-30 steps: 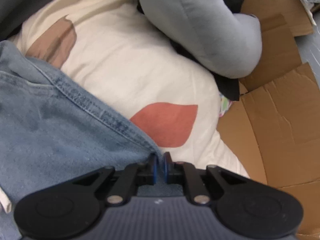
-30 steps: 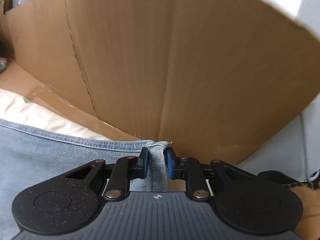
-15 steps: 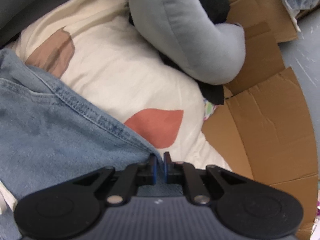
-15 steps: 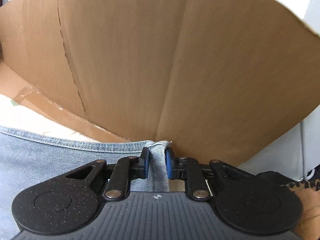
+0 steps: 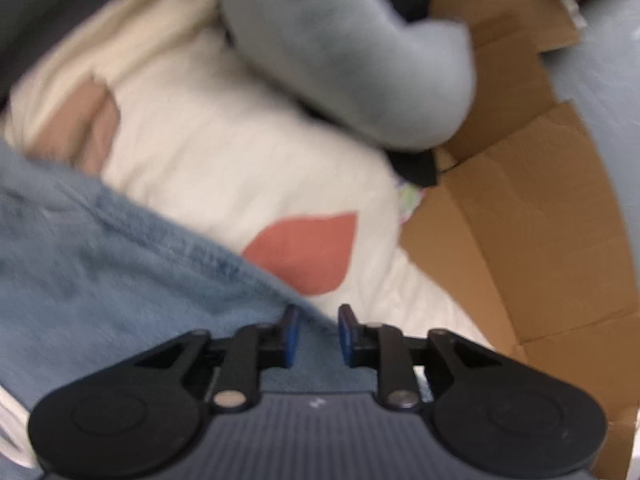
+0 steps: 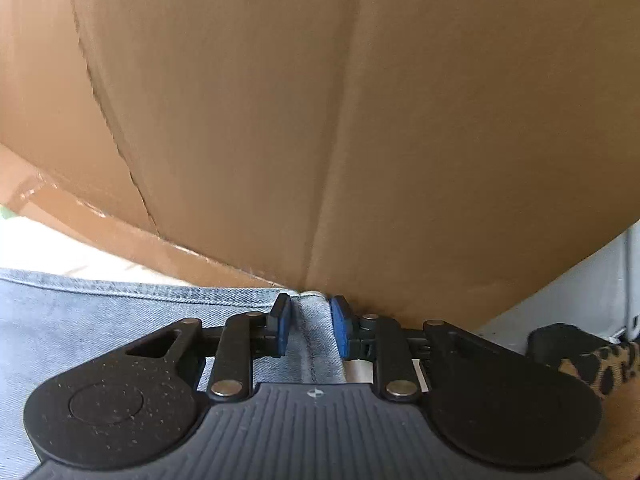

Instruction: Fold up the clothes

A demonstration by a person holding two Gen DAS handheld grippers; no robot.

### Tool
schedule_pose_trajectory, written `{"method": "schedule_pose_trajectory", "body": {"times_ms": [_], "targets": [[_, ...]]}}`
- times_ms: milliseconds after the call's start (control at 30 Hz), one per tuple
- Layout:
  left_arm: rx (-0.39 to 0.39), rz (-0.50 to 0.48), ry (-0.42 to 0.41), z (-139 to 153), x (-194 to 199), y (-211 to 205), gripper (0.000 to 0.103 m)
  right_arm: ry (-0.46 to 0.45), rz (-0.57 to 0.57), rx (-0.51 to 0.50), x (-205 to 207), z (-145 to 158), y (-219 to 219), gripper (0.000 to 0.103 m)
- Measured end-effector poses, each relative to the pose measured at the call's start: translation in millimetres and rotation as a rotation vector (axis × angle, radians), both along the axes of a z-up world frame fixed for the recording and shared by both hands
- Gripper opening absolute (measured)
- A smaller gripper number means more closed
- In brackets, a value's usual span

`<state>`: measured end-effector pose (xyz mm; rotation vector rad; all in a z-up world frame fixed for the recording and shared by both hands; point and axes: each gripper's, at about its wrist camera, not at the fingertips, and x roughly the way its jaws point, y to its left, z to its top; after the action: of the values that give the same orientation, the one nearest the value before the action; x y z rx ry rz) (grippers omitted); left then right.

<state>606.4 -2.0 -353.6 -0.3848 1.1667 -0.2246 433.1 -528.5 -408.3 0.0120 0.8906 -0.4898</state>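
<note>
Cardboard (image 6: 360,100) fills most of the right wrist view, one tall creased wall; flattened sheets of it (image 5: 532,216) lie at the right of the left wrist view, count unclear since they run off the edge. One cream cloth (image 5: 224,152) with two printed patches, one rust-red, one tan, spreads under everything. One pair of light blue jeans (image 5: 100,288) lies across that cloth, lower left in the left view; in the right view the same denim (image 6: 100,320) reaches the foot of the cardboard wall. One grey padded garment (image 5: 352,52) lies on the far side, something black under it, too blurred to name. One leopard-print scrap (image 6: 600,364) shows at the right edge, cut off. Left view is smeared throughout; stitching hard to read. Left gripper (image 5: 318,336): jaws opening, a modest gap, denim edge lying between the blue pads, which do not press on it. Right gripper (image 6: 310,326): jaws opening too, a similar gap, the seamed corner of the jeans between the pads; a slim gap shows on the right side, the left pad just beside the cloth, contact unclear.
</note>
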Motion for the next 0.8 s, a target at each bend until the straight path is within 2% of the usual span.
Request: {"method": "schedule_pose_trajectory", "body": {"times_ms": [133, 200, 400, 567, 700, 800], "targets": [[0.053, -0.007, -0.033, 24, 3, 21, 0.023, -0.011, 0.009, 0.008, -13, 14, 4, 0.029], [0.08, -0.006, -0.042, 28, 19, 27, 0.023, -0.023, 0.012, 0.017, -20, 22, 7, 0.029], [0.131, -0.002, -0.036, 33, 8, 55, 0.023, -0.06, 0.034, 0.043, -37, 45, 16, 0.03], [0.151, -0.027, 0.001, 7, 9, 60, 0.023, -0.081, 0.023, 0.075, -61, 50, 27, 0.035], [0.173, -0.048, -0.004, -13, 17, 58, 0.026, -0.065, 0.028, 0.096, -79, 43, 42, 0.035], [0.191, -0.073, -0.014, -17, 23, 56, 0.027, -0.047, 0.011, 0.123, -99, 36, 54, 0.035]]}}
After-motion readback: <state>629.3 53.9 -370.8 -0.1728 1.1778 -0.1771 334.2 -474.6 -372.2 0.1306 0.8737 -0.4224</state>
